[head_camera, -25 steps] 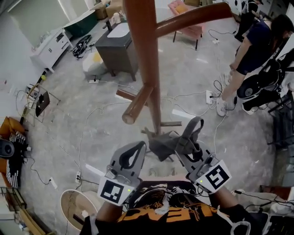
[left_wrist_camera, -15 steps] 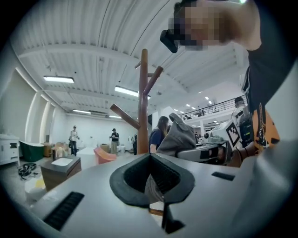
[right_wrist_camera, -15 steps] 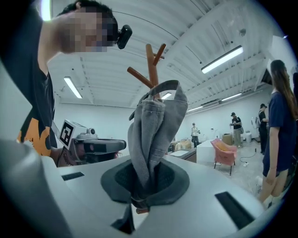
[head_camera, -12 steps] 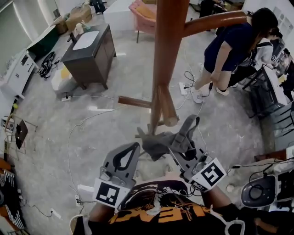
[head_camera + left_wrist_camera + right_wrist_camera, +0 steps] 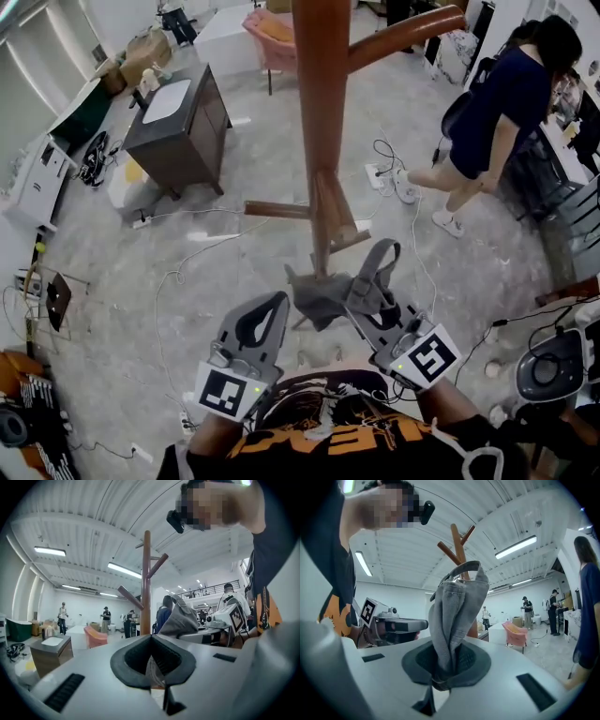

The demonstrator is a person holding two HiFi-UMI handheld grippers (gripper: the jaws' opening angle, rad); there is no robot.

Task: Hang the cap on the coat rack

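Cap (image 5: 452, 616), grey, crumpled and folded lengthwise, is clamped in my right gripper (image 5: 447, 667). Jaws are pinched tight on the bunched cloth at its near end. Long axis runs straight out along the jaws. Adj. strap arch is at the far end, pointing to 12 o'clock in the right gripper view, w/ the coat rack (image 5: 459, 541) directly behind it.

In the head view the cap (image 5: 323, 298) hangs off the right gripper (image 5: 380, 314) toward 10 o'clock, strap loop up toward 12. It sits low, at 6 o'clock of the coat rack pole (image 5: 321, 112), over the rack's feet. Can't tell if cloth touches wood. Pegs are higher up the pole, apart from the cap.

Left gripper (image 5: 278, 300) is at 9 o'clock of the cap, just beside it. Its jaws are together, tips meeting, nothing gripped (image 5: 151, 639).

Further out: dark cabinet (image 5: 178, 122) at 10 o'clock, pink chair (image 5: 267, 28) at 11, person in dark blue (image 5: 497, 103) at 2, cables (image 5: 187, 244) on the floor.
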